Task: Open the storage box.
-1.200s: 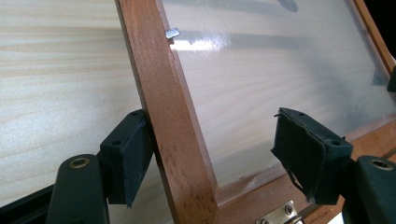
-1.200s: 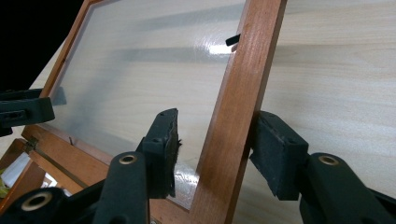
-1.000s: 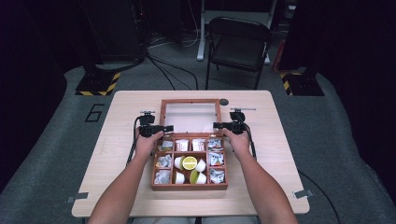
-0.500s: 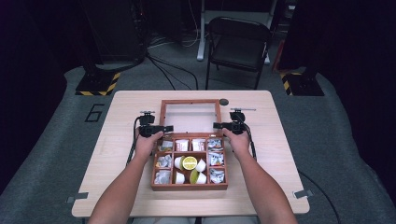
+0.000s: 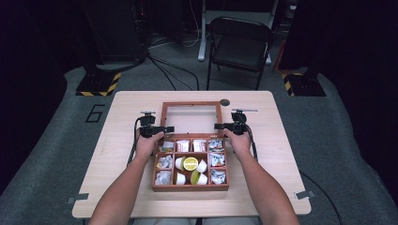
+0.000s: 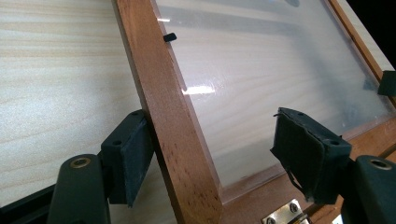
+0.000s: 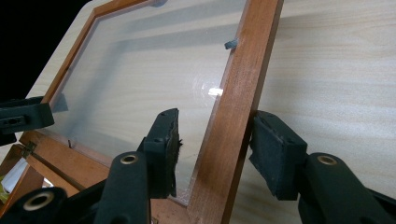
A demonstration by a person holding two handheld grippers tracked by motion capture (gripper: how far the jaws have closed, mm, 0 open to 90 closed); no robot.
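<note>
A wooden compartment box (image 5: pixel 190 188) holds packets, small white cups and lime halves (image 5: pixel 190 163). Its glass-paned lid (image 5: pixel 191 104) is swung open behind it. My left gripper (image 5: pixel 165 129) straddles the lid's left rail (image 6: pixel 173 116). In the left gripper view this gripper (image 6: pixel 212 119) is open: one pad touches the rail's outer face, the other stands well off over the glass. My right gripper (image 5: pixel 218 126) is at the lid's right rail (image 7: pixel 233 93). In the right gripper view this gripper (image 7: pixel 215 116) is shut on that rail near the hinge end.
A small dark round thing (image 5: pixel 225 102) lies on the table (image 5: pixel 126 112) behind the lid's right corner. A brass hinge (image 6: pixel 285 217) joins lid and box. A folding chair (image 5: pixel 239 42) stands beyond the table's far edge. Cables trail from both grippers.
</note>
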